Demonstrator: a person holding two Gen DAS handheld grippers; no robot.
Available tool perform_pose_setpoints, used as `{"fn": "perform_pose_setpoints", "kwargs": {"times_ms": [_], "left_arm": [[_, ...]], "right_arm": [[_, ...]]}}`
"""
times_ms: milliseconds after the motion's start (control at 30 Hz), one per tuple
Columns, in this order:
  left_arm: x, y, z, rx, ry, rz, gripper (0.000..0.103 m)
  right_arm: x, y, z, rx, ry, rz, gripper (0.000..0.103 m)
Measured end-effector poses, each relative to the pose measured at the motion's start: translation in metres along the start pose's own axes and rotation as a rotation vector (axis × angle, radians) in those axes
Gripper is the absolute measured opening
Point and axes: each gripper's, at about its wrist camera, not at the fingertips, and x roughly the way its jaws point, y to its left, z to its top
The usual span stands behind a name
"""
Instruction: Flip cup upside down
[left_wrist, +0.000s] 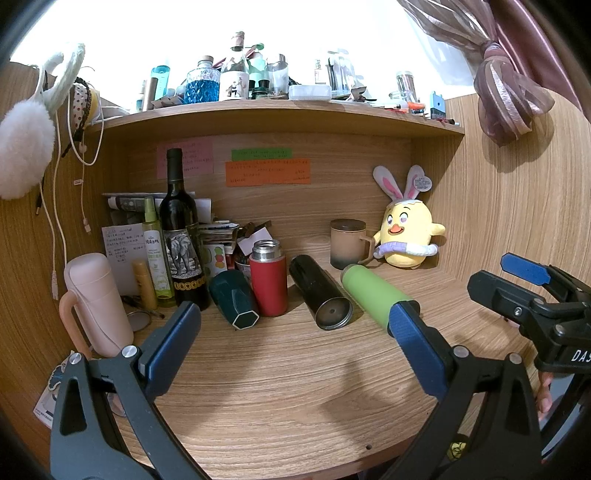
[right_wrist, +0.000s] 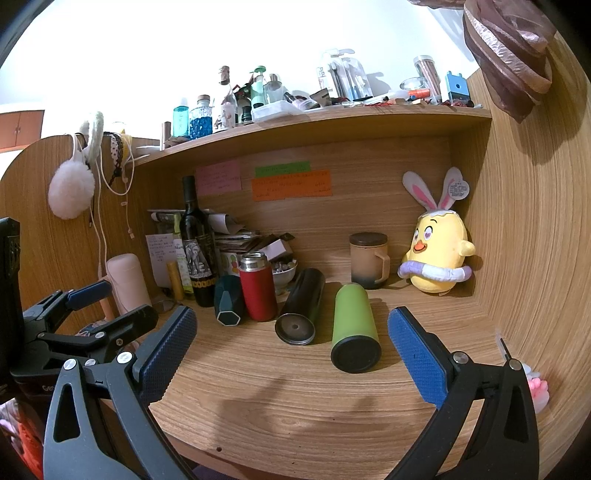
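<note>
A green cup lies on its side on the wooden desk, its dark base toward me; it also shows in the left wrist view. A black cup lies on its side beside it, also seen from the left. A dark teal hexagonal cup leans tilted by an upright red flask. My right gripper is open and empty, just in front of the green cup. My left gripper is open and empty, in front of the black cup.
A wine bottle, a pink flask and small bottles crowd the back left. A brown lidded mug and a yellow plush chick stand at the back right. A cluttered shelf hangs overhead. Wooden walls close both sides.
</note>
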Motion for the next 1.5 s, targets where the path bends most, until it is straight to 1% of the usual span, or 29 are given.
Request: {"fn": "perform_pose_setpoints", "kwargs": {"times_ms": [500, 567, 700, 867, 1000, 1200, 1300, 1367, 1400, 1433, 1500], "left_arm": [[0.0, 0.0, 0.0, 0.0, 0.0, 0.001, 0.103], [0.001, -0.001, 0.001, 0.0, 0.006, -0.001, 0.103], [0.014, -0.007, 0.004, 0.003, 0.037, -0.018, 0.103], [0.046, -0.019, 0.011, 0.013, 0.092, -0.048, 0.103], [0.085, -0.031, 0.019, -0.007, 0.167, -0.13, 0.103], [0.143, -0.06, 0.03, 0.02, 0.261, -0.186, 0.103], [0.172, -0.078, 0.033, 0.033, 0.327, -0.237, 0.103], [0.191, -0.091, 0.032, 0.038, 0.376, -0.269, 0.097], [0.2, -0.097, 0.031, 0.046, 0.399, -0.28, 0.087], [0.208, -0.103, 0.03, 0.059, 0.418, -0.286, 0.081], [0.222, -0.117, 0.027, 0.084, 0.447, -0.287, 0.081]], "right_arm": [[0.002, 0.001, -0.001, -0.001, -0.001, -0.002, 0.103], [-0.002, -0.003, 0.004, 0.003, 0.0, -0.003, 0.103], [0.004, -0.011, 0.001, 0.021, 0.009, -0.008, 0.103], [0.015, -0.026, -0.008, 0.035, 0.037, -0.048, 0.103], [0.024, -0.044, -0.016, 0.036, 0.063, -0.102, 0.103], [0.036, -0.08, -0.029, 0.079, 0.09, -0.136, 0.103], [0.043, -0.096, -0.035, 0.108, 0.11, -0.149, 0.103], [0.048, -0.106, -0.039, 0.126, 0.121, -0.154, 0.103], [0.05, -0.11, -0.04, 0.133, 0.125, -0.156, 0.103], [0.051, -0.114, -0.042, 0.138, 0.128, -0.158, 0.103], [0.054, -0.119, -0.045, 0.148, 0.137, -0.163, 0.103]]}}
